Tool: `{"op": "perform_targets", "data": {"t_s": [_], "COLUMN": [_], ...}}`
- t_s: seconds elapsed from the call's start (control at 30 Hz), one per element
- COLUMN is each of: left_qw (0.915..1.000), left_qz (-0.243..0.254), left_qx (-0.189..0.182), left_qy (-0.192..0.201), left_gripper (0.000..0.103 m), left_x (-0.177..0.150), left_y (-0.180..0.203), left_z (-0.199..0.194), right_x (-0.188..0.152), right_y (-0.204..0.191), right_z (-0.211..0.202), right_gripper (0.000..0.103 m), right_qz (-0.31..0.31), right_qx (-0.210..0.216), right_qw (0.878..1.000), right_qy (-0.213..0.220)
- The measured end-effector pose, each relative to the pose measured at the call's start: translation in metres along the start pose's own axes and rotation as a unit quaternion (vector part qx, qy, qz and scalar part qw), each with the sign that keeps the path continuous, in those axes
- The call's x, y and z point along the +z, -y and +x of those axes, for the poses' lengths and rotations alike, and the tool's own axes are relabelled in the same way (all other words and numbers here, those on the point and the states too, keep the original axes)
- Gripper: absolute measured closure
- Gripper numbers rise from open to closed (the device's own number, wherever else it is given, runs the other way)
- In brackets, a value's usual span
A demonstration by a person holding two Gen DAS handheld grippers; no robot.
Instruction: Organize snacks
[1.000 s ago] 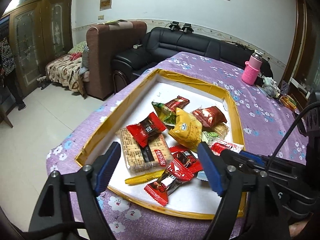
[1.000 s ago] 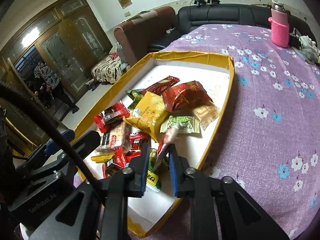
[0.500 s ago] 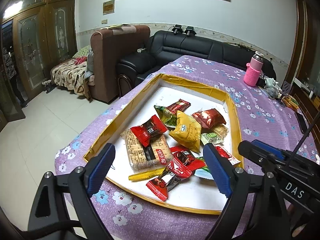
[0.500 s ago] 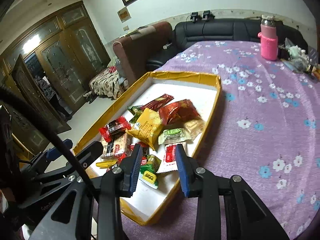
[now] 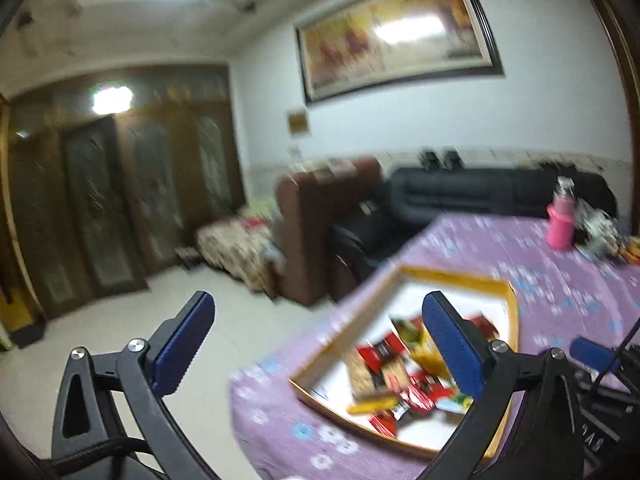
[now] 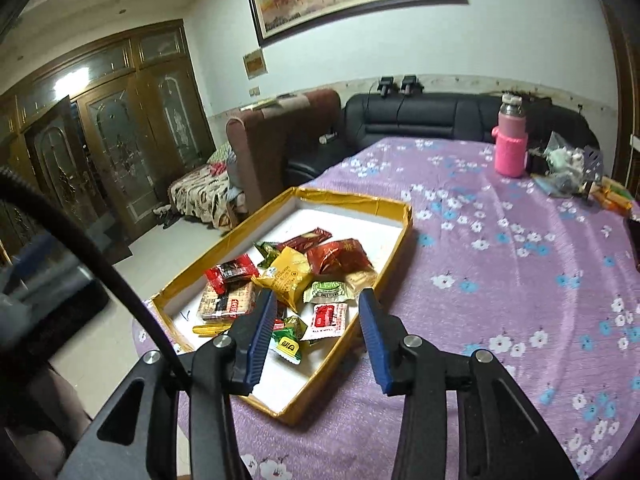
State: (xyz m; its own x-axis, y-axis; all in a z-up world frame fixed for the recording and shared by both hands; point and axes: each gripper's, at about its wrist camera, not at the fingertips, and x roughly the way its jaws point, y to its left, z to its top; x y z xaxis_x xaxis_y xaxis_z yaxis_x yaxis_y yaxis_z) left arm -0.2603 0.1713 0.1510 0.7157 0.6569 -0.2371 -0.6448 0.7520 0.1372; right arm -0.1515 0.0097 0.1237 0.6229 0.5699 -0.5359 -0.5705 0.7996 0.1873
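While the snacks (image 6: 296, 280) sat heaped in the near half of the yellow-rimmed tray (image 6: 400, 236), no wrapper lay on the purple floral tablecloth (image 6: 500, 280) outside it, so sorting looked done or close to it. The tray lay with its long axis running from the near table edge toward the far sofa side, hugging the table's left edge; the far half was bare white. Nearest the tray's front corner: a white-and-red sachet (image 6: 329, 318) and a green packet (image 6: 287, 340), with a yellow stick (image 6: 208, 329) by the left rim. Right gripper (image 6: 316, 336) hung above that near corner, jaws opening, pads part spread, nothing between them; the sachet lay just beyond and below the tips, in line with the gap. Left gripper (image 5: 320, 344) was spread fully wide and opening, empty, aimed mostly past the table's left edge at the floor; view blurred, tray (image 5: 500, 288) only behind its right pad. The right hand was my call for the nearer one and better lined up for any further pick; a drop forward and down onto the sachet, closing across its short side, would do. Further out: a pink bottle (image 6: 510, 150) and clutter at the far right corner, well apart from the tray, then a black sofa (image 6: 440, 116) behind.
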Motion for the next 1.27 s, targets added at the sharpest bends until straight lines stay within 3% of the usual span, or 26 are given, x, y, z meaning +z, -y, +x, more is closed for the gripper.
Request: {"op": "perform_targets", "data": {"t_s": [0.07, 0.23, 0.4, 0.83, 1.1, 1.27], "left_qw": [1.0000, 0.9974, 0.9928, 0.9818, 0.9761, 0.9622], "left_qz": [-0.001, 0.005, 0.022, 0.040, 0.045, 0.033], "left_qx": [0.001, -0.049, -0.085, -0.123, -0.136, -0.185], "left_qy": [0.001, -0.053, -0.082, -0.140, -0.163, -0.197], "left_gripper": [0.000, 0.000, 0.000, 0.000, 0.000, 0.000], "left_x": [0.000, -0.004, -0.008, -0.019, -0.024, -0.016], "left_y": [-0.001, 0.010, 0.030, 0.066, 0.074, 0.083], "left_z": [-0.008, 0.000, 0.001, 0.014, 0.025, 0.034], "right_x": [-0.001, -0.007, -0.016, -0.031, -0.036, -0.035], "right_y": [0.000, 0.001, 0.009, 0.033, 0.025, 0.032], "right_z": [-0.008, -0.024, -0.032, -0.022, -0.016, -0.019], "right_gripper": [0.056, 0.042, 0.034, 0.033, 0.032, 0.032], "right_qz": [-0.006, -0.020, -0.028, -0.015, -0.036, -0.013], "right_qx": [0.000, -0.010, -0.014, -0.020, -0.007, -0.011], "right_qw": [1.000, 0.999, 0.998, 0.999, 0.999, 1.000], "right_qy": [0.011, 0.036, 0.046, 0.023, 0.011, 0.012]}}
